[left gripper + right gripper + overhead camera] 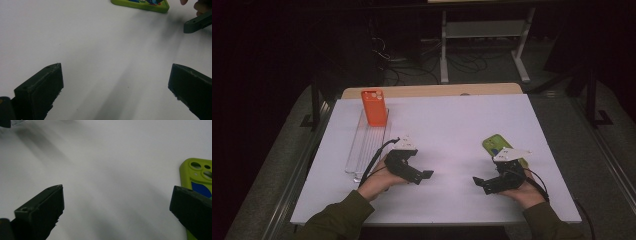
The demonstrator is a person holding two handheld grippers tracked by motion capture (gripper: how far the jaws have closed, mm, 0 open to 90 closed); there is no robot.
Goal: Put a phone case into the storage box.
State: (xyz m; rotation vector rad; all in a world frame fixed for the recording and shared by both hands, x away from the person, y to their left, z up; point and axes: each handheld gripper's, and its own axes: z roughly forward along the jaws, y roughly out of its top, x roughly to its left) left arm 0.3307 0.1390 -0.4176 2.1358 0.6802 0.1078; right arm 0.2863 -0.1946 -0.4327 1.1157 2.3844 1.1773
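green phone case (498,146) lies flat on the white table (452,125), at about 4 o'clock of the tabletop in the high view, just behind the right gripper (482,183) and partly hidden by its grey plate. right gripper view: case (197,177) at 3 o'clock, camera cutouts up, a blue patch on it; jaws spread wide, bare table between them, nothing gripped. one jaw overlaps the case edge in that frame; contact can't be told.

left gripper (424,175) sits at about 7 o'clock of the table, jaws pointing toward the right one, the two near but apart. left gripper view: jaws released, wide apart, nothing between; green case (141,4) at 12 o'clock, one jaw of the right gripper (197,23) at 2 o'clock.

orange case (374,107) stands upright at 10 o'clock on the far end of a clear ribbed tray (364,150), well apart from both grippers. both hands rest on the table, olive sleeves (337,217) coming in from 6 o'clock.
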